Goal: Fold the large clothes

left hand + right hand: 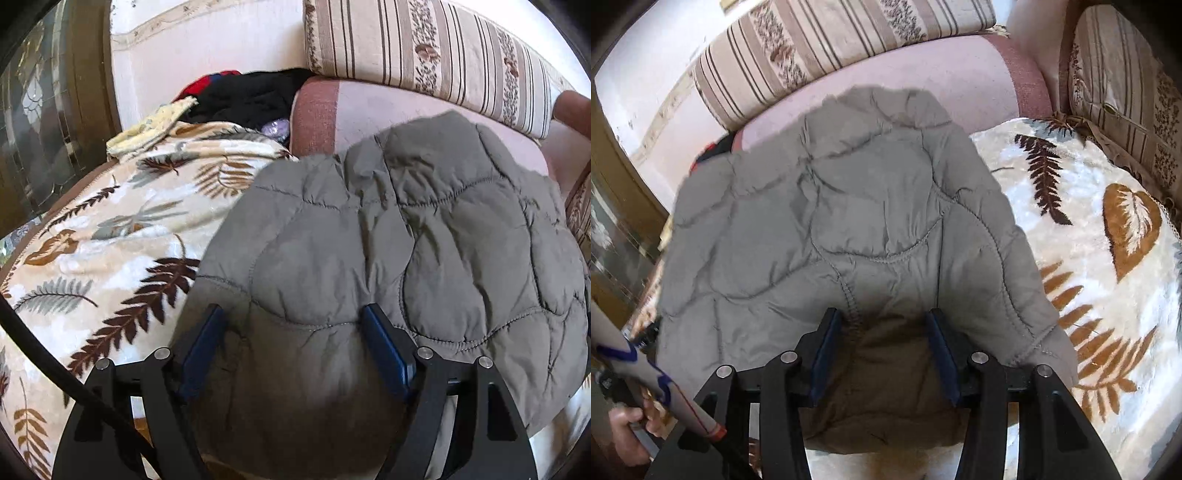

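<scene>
1. On the sofa's pink seat a grey quilted jacket lay spread, its long axis running from near edge to far, rounded far end toward the striped back cushion.
2. Left gripper: jaws wide apart, the jacket's near hem bunched between the blue pads; a firm hold could not be confirmed.
3. Right gripper: jaws likewise apart, straddling the near hem; grip could not be told.
4. Leaf-print blanket lay just beside the jacket, partly under it.
5. Dark clothes pile sat far left, well apart.
</scene>
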Available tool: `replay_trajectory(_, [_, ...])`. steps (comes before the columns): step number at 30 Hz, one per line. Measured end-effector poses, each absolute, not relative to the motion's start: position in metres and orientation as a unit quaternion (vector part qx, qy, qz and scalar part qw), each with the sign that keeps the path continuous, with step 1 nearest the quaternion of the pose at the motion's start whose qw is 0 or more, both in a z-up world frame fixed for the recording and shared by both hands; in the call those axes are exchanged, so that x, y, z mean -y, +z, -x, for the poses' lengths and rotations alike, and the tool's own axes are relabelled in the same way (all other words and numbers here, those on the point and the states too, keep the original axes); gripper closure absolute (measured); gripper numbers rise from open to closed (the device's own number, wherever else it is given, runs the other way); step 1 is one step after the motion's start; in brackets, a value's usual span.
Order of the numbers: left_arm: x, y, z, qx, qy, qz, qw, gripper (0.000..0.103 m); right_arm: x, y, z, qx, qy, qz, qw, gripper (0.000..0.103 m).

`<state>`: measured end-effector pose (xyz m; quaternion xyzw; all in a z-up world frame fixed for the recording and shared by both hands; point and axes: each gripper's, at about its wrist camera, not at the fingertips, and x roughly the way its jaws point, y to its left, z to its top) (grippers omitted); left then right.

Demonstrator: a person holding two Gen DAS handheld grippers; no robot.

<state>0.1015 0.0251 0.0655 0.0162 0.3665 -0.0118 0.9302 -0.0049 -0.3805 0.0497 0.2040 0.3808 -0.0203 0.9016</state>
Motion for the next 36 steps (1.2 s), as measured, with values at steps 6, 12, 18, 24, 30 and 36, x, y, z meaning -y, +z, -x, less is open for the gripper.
replay_trajectory(6, [-0.032, 0.070, -0.096, -0.355, 0.024, -0.030, 0.934, 0.026, 0.393, 0.062, 0.015, -0.366, -0.051, -0.196, 0.909, 0.063])
replay_trajectory(12, [-0.034, 0.059, -0.103, -0.383, 0.024, -0.033, 0.923, 0.026, 0.403, 0.043, 0.009, -0.389, -0.046, -0.237, 0.889, 0.066])
replay_trajectory(18, [-0.042, 0.065, -0.101, -0.389, 0.021, -0.013, 0.921, 0.026, 0.407, 0.054, 0.014, -0.381, -0.041, -0.246, 0.890, 0.066])
replay_trajectory(24, [-0.050, 0.066, -0.099, -0.395, 0.029, 0.005, 0.918, 0.026, 0.411, 0.063, 0.025, -0.367, -0.048, -0.251, 0.894, 0.066])
replay_trajectory(30, [-0.057, 0.059, -0.104, -0.422, 0.020, 0.027, 0.906, 0.025, 0.414, 0.049, 0.019, -0.392, -0.045, -0.264, 0.880, 0.066])
replay_trajectory(36, [-0.074, 0.068, -0.100, -0.434, 0.021, 0.073, 0.898, 0.025, 0.424, 0.061, 0.031, -0.377, -0.052, -0.280, 0.881, 0.066])
